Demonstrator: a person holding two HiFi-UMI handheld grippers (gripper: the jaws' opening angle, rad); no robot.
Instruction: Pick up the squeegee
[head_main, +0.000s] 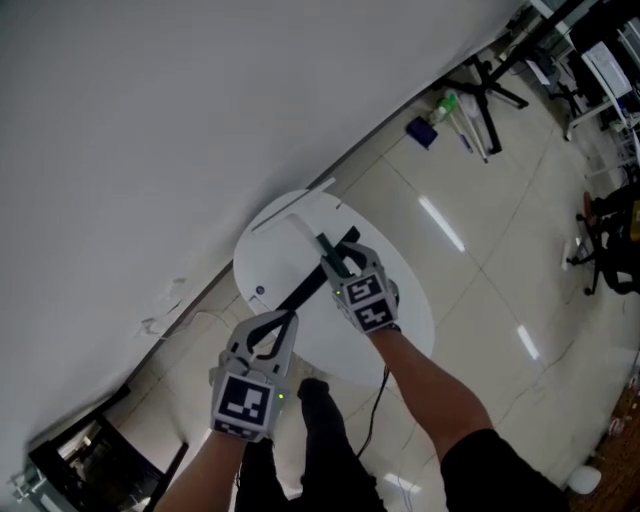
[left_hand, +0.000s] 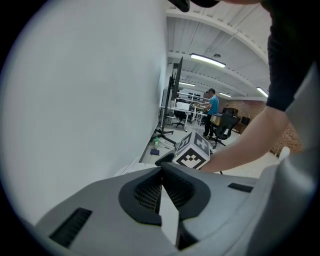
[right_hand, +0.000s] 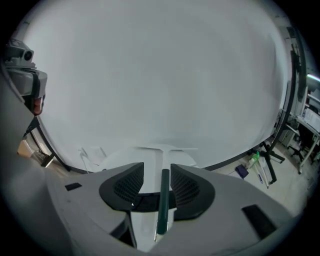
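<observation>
Only the right gripper view shows the right gripper wide open, with the round dark green handle of the squeegee lying between its jaws. The flat white blade is just ahead, toward the plain wall. The left gripper has its ribbed jaws closed together on nothing. The head view shows a smooth round table below both grippers.

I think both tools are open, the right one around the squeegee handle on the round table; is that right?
Not quite: the left tool is shut, jaws together on nothing, as the left gripper view shows. The right tool is open around the squeegee handle on the table.
</observation>
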